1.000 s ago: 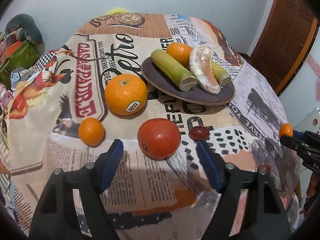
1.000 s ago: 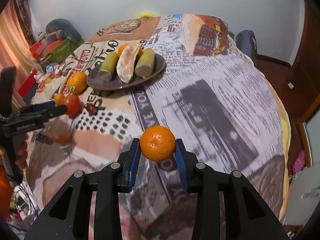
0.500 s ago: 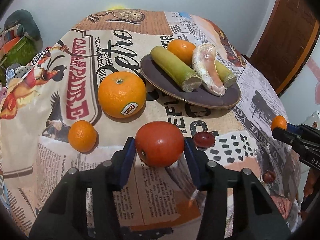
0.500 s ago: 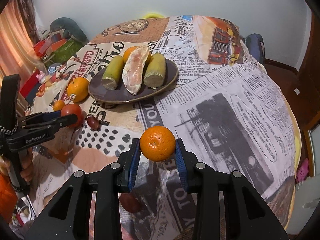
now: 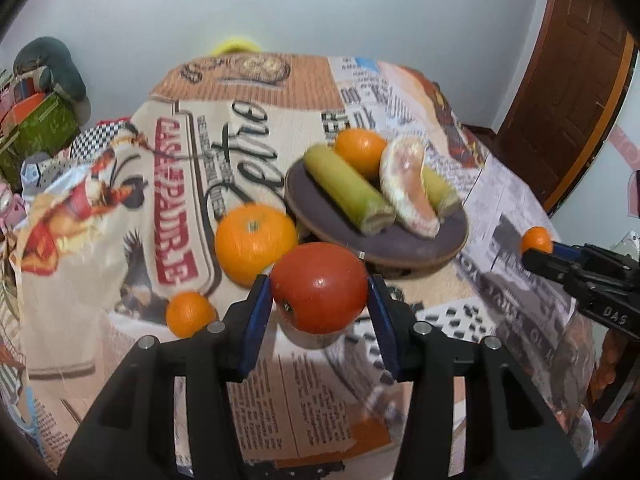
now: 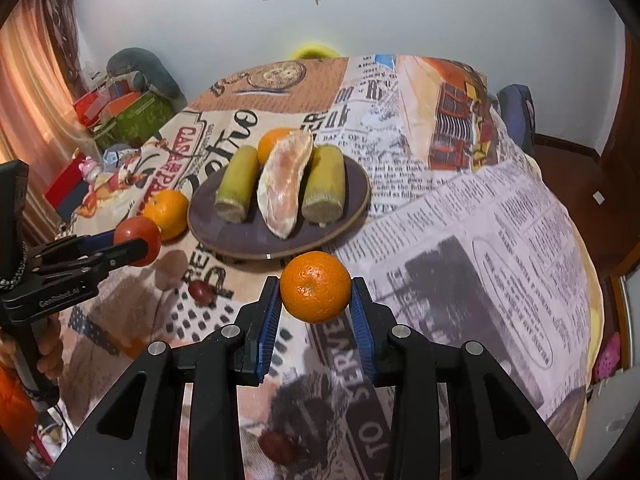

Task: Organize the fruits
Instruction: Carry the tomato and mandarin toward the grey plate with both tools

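My left gripper [image 5: 319, 304] is shut on a red tomato [image 5: 319, 287] and holds it above the tablecloth, just in front of the dark plate [image 5: 320, 216]. My right gripper [image 6: 315, 310] is shut on a small mandarin [image 6: 315, 286], lifted near the plate's front rim [image 6: 240, 250]. The plate holds two green cane pieces [image 6: 237, 184], a peeled pomelo wedge [image 6: 286, 184] and an orange [image 6: 272, 142]. A large orange [image 5: 255, 242] and a small mandarin [image 5: 190, 314] lie on the cloth left of the plate.
Two dark red grapes lie on the cloth, one by the plate [image 6: 201, 293] and one near the table's front edge [image 6: 278, 446]. Boxes and toys [image 6: 120, 112] stand beyond the table's left side. A wooden door [image 5: 568, 92] is at the right.
My left gripper closed on the tomato and lifted it toward the plate. My right gripper carried its mandarin closer to the plate's front rim.
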